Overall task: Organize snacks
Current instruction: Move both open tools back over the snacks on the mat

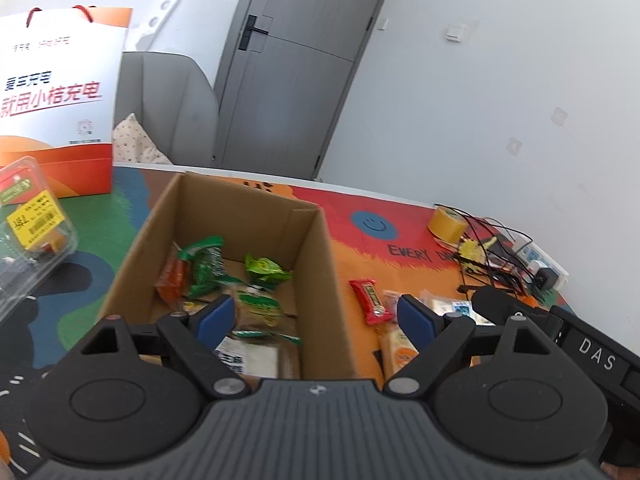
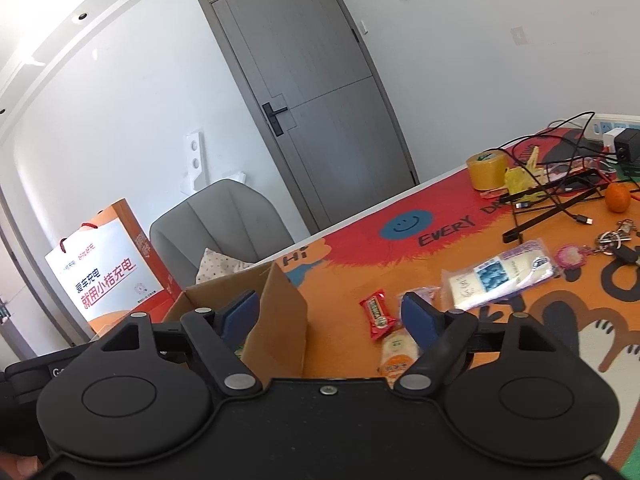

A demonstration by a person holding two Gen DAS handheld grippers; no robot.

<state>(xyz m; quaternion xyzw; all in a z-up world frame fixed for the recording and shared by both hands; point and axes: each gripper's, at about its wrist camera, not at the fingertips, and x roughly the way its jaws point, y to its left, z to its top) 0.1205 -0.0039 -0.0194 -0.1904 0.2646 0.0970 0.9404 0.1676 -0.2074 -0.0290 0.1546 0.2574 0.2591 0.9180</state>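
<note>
The left claw (image 1: 316, 316) hangs with its blue pads spread wide and nothing between them, over the near end of an open cardboard box (image 1: 320, 248) on the tabletop (image 1: 360, 240). The right claw (image 2: 330, 314) also stands open and empty, its left pad over the box's right wall and its right pad above the loose snacks. Inside the box lie several wrapped snacks: a green packet (image 1: 206, 266), a smaller green packet (image 1: 264, 270), an orange one (image 1: 172, 278) against the left wall, and a pale wrapped cake (image 1: 256, 308) nearer the camera. Just right of the box, on the orange part of the tabletop's colourful cover, a red candy bar (image 2: 376, 314) lies beside a yellow-and-white snack pack (image 2: 396, 354), which is partly hidden behind the right pad. Farther right rests a clear bag of white biscuits (image 2: 500, 276). At the far right stand a roll of yellow tape (image 2: 486, 168), a tangle of black cables (image 2: 560, 188), a small orange fruit (image 2: 618, 196) and a bunch of keys (image 2: 616, 240). Left of the box sit a clear plastic clamshell (image 1: 32, 232) with a yellow label and, behind it, a white and orange paper gift bag (image 1: 56, 92). A grey door (image 2: 320, 100) and a grey chair (image 2: 224, 220) fill the background.
</note>
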